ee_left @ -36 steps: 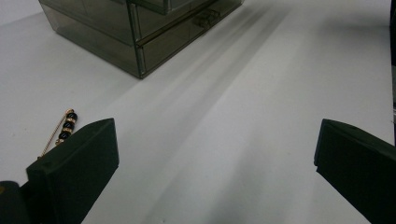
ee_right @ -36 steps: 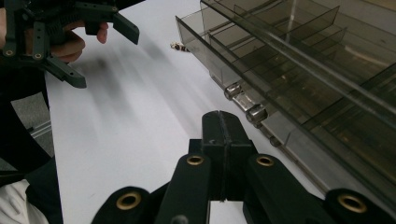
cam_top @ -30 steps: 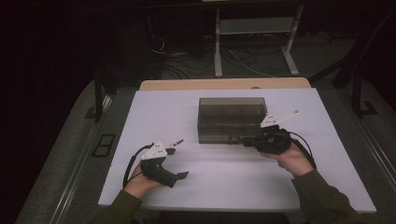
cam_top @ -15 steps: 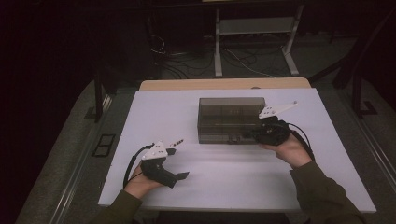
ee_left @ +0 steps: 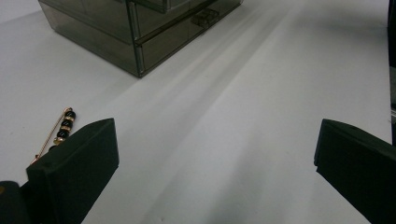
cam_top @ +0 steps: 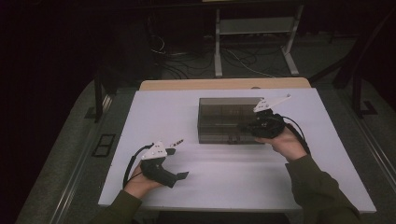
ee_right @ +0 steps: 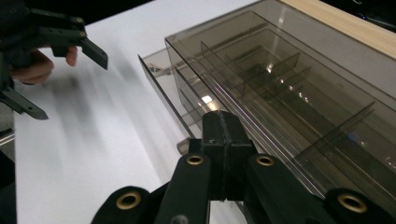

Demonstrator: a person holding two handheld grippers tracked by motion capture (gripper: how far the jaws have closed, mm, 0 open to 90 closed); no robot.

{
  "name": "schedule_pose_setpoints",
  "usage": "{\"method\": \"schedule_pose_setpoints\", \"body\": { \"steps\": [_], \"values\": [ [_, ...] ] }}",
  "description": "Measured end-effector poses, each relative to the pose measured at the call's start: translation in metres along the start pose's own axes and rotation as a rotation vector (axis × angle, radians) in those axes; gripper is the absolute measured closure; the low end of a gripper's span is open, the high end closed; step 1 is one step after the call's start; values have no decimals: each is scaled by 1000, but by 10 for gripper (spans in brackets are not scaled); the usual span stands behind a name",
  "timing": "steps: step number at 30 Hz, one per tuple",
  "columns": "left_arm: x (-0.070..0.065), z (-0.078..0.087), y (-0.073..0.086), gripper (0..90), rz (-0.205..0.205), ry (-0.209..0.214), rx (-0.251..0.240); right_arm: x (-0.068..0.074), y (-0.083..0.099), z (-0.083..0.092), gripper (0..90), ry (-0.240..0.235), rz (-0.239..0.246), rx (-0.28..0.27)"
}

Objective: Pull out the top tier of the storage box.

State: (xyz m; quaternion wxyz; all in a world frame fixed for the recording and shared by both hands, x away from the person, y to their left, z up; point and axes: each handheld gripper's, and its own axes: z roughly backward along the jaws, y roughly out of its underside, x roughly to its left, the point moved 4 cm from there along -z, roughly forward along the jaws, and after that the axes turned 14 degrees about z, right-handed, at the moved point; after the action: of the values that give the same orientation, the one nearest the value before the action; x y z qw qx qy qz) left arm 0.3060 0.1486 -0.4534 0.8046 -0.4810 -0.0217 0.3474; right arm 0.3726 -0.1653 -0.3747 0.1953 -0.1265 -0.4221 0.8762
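My right gripper (cam_top: pixel 246 125) sits at the front edge of the smoky transparent plastic organiser box (cam_top: pixel 224 114) with its inner dividers, in the middle of the white tabletop (cam_top: pixel 233 172). In the right gripper view its jaws are pressed fully together at the box's front face, beside a shallow drawer (ee_right: pixel 161 81) that stands partly pulled out; I cannot tell whether they pinch anything. My left gripper (cam_top: pixel 180 175) rests low near my edge of the tabletop, well apart from the box, jaws spread wide and holding nothing. A slim gold pin with dark beads (ee_left: pixel 60 132) lies flat just beside my left jaw.
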Motion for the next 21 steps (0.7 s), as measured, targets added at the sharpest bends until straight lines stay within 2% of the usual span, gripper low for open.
{"method": "schedule_pose_setpoints", "body": {
  "steps": [4, 21],
  "values": [
    [0, 0, 0, 0, 1, -2, 0, -3, 4, -3, 887, 5, -16, 9],
    [0, 0, 0, 0, 2, -3, 0, -9, 16, -12, 888, 9, -34, 51]
  ]
}}
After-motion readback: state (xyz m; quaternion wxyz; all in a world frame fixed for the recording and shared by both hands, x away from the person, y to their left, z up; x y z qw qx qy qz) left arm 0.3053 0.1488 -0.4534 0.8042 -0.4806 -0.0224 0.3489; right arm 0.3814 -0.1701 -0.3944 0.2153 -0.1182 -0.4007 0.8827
